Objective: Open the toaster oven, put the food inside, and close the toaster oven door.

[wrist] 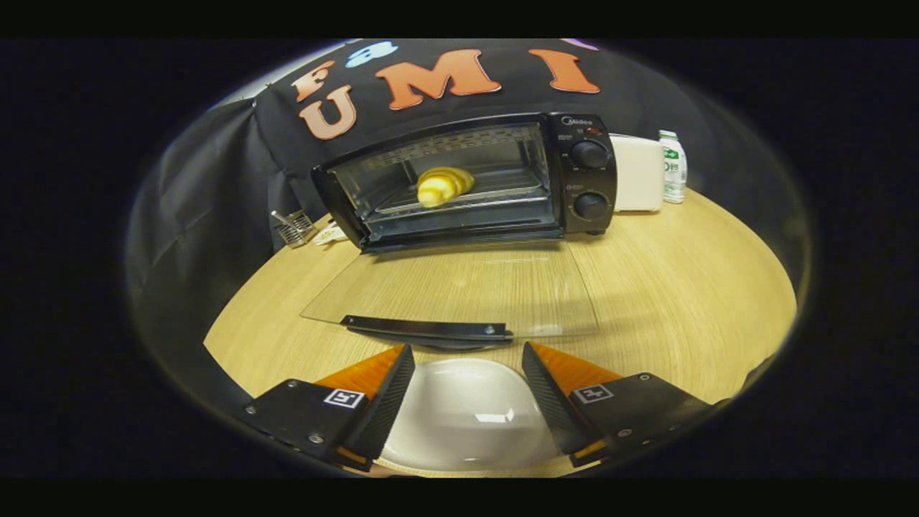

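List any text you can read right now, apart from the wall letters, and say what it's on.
No text can be quoted with confidence.
Toaster oven brand mark above the knobs: too small to read.
Print beside the knobs: blurred.
Bottle label: too small to read.
Square tags on the open gripper, whose fingers flank the white plate: patterns, no words.

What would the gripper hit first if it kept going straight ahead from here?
Probably the handle of the lowered glass door, just beyond the open gripper. The white plate lies below the fingers; heights are hard to judge.
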`<action>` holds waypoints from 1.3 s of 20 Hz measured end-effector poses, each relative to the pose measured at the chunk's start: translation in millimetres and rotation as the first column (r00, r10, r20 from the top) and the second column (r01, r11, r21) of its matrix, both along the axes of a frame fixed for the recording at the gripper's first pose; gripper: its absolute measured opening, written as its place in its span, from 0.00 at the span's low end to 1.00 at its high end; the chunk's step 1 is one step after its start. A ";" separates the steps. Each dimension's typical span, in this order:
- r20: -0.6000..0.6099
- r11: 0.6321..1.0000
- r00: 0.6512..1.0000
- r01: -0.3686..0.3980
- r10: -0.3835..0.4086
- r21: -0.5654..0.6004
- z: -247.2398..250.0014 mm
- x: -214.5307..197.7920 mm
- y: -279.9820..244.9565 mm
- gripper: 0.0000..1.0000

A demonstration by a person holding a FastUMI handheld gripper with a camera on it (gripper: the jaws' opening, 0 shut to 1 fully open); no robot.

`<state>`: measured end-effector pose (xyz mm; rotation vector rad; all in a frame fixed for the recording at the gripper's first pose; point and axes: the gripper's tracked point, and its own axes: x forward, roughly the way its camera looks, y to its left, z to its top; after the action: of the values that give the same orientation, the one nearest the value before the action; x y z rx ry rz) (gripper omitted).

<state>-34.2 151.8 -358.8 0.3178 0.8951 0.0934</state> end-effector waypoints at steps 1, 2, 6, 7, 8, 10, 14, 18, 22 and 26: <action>-0.020 1.000 1.000 -0.016 0.016 0.014 -3.2 1.6 6.4 0.90; -0.034 1.000 0.999 -0.019 0.019 0.009 -1.9 2.0 9.2 0.90; -0.026 1.000 0.999 -0.024 0.024 -0.001 7.4 5.0 10.1 0.90; 0.001 1.000 1.000 -0.025 0.025 -0.001 14.8 8.6 10.0 0.90; 0.022 1.000 0.999 -0.026 0.026 -0.001 23.3 11.3 8.5 0.90; 0.075 1.000 0.997 -0.016 0.015 0.012 44.2 23.3 5.3 0.91; 0.180 0.999 0.984 0.005 -0.014 0.047 88.3 61.5 -4.9 0.92; 0.244 0.991 0.967 0.042 -0.072 0.127 115.5 103.5 -13.8 0.95; 0.273 0.979 0.952 0.092 -0.140 0.181 129.4 148.8 -22.0 0.95; 0.276 0.969 0.940 0.150 -0.201 0.194 129.8 184.2 -29.8 0.95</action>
<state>149.9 122.0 -229.0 0.5286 0.5604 0.0497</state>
